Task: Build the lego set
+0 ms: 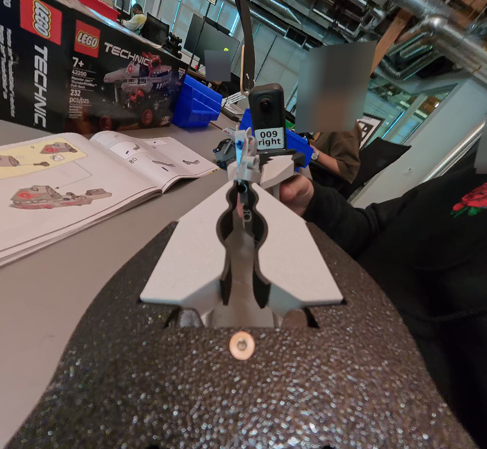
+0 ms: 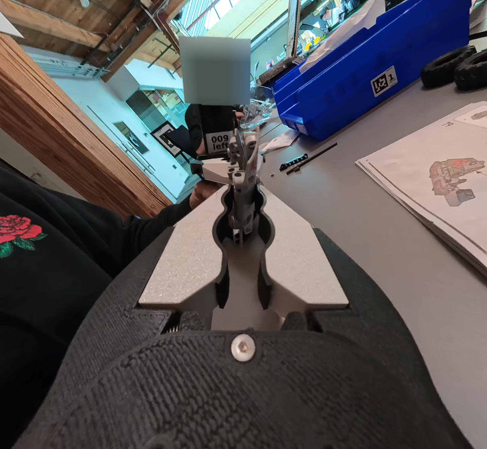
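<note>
- left gripper [image 1: 243, 193] is clamped on a small black piece [image 1: 242, 189], raised above the worktop [image 1: 79, 291].
- right gripper [image 2: 243, 199] is clamped on the grey lego assembly [image 2: 243, 172]; pressing squarely along the hole line should seat it.

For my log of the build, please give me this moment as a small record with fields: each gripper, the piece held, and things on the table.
left gripper: shut on grey lego assembly
right gripper: shut on grey lego assembly
position: held between both, above the table
instruction booklet: open
blue bin: behind booklet
black tyres: beside bin
lego box: upright
</note>
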Motion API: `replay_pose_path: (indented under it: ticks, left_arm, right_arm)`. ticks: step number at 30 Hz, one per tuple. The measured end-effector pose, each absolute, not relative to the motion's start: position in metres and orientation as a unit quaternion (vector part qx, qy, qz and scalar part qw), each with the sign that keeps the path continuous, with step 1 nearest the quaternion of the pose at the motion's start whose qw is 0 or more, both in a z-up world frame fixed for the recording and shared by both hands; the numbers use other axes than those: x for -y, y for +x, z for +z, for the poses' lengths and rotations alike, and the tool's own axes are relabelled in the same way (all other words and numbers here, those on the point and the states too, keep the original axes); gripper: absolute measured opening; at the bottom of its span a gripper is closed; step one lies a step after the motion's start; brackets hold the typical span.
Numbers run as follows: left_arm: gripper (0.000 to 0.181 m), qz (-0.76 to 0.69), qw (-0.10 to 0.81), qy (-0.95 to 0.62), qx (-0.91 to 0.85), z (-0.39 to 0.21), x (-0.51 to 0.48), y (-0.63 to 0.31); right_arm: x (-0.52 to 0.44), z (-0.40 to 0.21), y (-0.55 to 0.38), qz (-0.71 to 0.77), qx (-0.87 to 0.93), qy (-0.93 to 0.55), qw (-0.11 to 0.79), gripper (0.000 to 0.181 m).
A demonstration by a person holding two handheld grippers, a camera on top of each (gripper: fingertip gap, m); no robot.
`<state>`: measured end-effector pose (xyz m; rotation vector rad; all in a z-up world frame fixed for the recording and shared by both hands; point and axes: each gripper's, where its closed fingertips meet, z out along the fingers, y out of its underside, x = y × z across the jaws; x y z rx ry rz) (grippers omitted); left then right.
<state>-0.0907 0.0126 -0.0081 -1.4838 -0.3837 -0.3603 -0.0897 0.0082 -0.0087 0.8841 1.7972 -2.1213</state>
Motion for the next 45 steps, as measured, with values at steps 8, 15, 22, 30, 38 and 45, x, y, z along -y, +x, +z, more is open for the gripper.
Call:
replay_pose_path:
  ticks: [8,15,22,30,38,45]
  left_arm:
    - [0.004,-0.132,0.681,-0.707,0.135,-0.0152,-0.0119,-0.0867]
    - [0.004,-0.145,0.692,-0.685,0.175,-0.0133,-0.0143,-0.0947]
    - [0.004,-0.131,0.7,-0.679,0.178,-0.0109,-0.0157,-0.0953]
    - [0.004,-0.135,0.705,-0.671,0.184,-0.0093,-0.017,-0.0953]
    - [0.003,-0.131,0.708,-0.671,0.18,-0.0082,-0.0174,-0.0944]
    - [0.003,-0.129,0.71,-0.67,0.178,-0.0075,-0.017,-0.094]
  right_arm:
    - [-0.0061,-0.0155,-0.0841,-0.708,-0.629,0.297,0.125,0.015]
    - [-0.0078,-0.0152,-0.0914,-0.706,-0.629,0.31,0.099,0.015]
    - [-0.0109,-0.0128,-0.0932,-0.711,-0.622,0.314,0.096,0.015]
    - [-0.0122,-0.0105,-0.0929,-0.716,-0.615,0.315,0.1,0.015]
    - [-0.0132,-0.0094,-0.0921,-0.718,-0.612,0.315,0.106,0.014]
    - [-0.0132,-0.0093,-0.0918,-0.719,-0.61,0.317,0.108,0.015]
